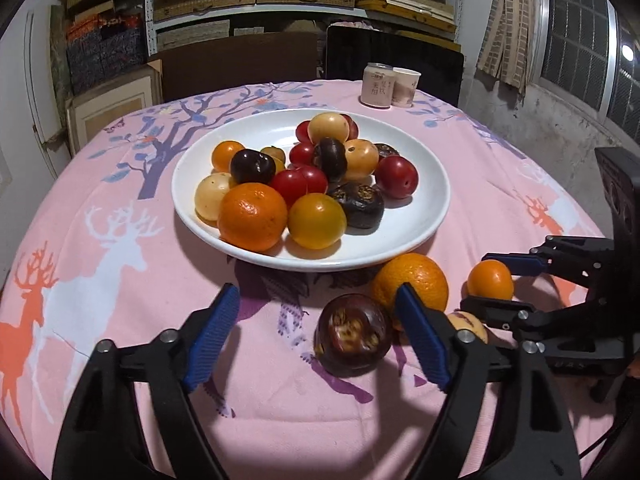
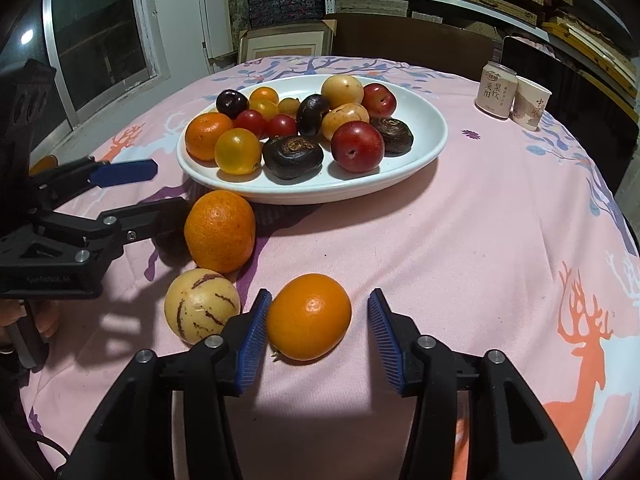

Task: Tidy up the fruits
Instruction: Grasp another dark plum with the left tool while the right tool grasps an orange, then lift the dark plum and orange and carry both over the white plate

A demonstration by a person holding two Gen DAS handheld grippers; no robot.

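A white plate (image 1: 420, 216) (image 2: 432, 140) holds several fruits: oranges, red plums, yellow and dark ones. My left gripper (image 1: 320, 320) is open around a dark purple fruit (image 1: 352, 334) on the cloth, which sits close to the right finger. A large orange (image 1: 416, 280) (image 2: 220, 232) lies just beyond it. My right gripper (image 2: 316, 316) (image 1: 492, 286) is open around a small orange (image 2: 308, 316) (image 1: 490, 280), its left pad touching the fruit. A striped pale melon (image 2: 200, 304) (image 1: 472, 322) lies left of it.
A can (image 1: 376, 84) (image 2: 494, 90) and a paper cup (image 1: 406, 86) (image 2: 530, 102) stand at the far side of the pink deer-print tablecloth (image 1: 100, 248) (image 2: 480, 240). Chairs and shelves stand behind the table.
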